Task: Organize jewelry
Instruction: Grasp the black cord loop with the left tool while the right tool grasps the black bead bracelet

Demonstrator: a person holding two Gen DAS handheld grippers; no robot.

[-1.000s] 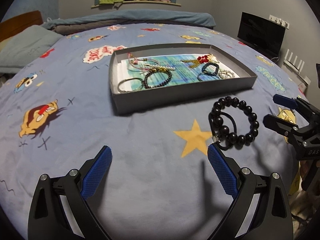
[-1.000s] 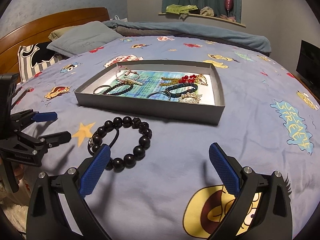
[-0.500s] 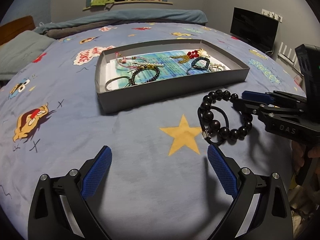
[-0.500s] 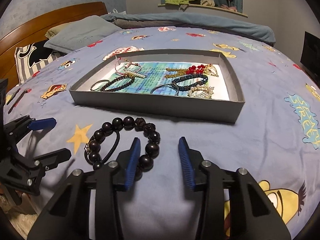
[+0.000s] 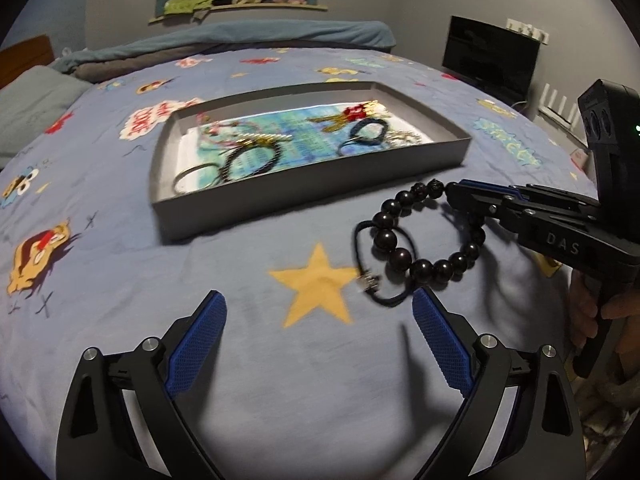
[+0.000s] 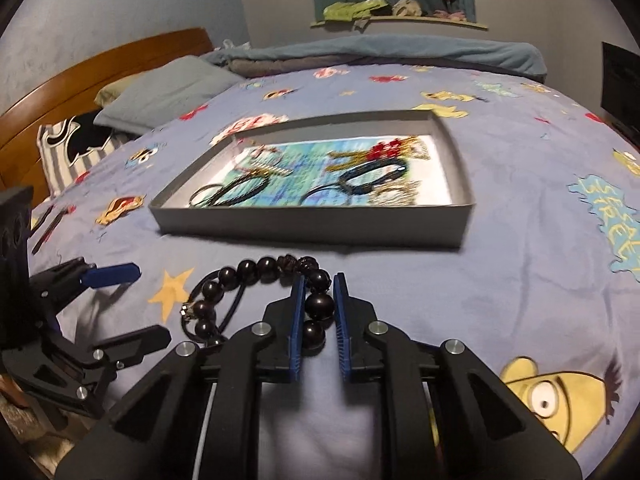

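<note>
The right tool, wide open above the bed a second ago, is now closing its blue pads around the near side of a black bead bracelet, with a few beads caught between them. The bracelet lies on the blue cartoon bedspread, just in front of a shallow grey tray, tangled with a thin black hair tie. The tray already holds several other bracelets and chains. The left tool hovers beside the bracelet, jaws wide apart and empty. The grasp looks nearly made, so lifting the bracelet into the tray is likely next; the hair tie may drag along.
</note>
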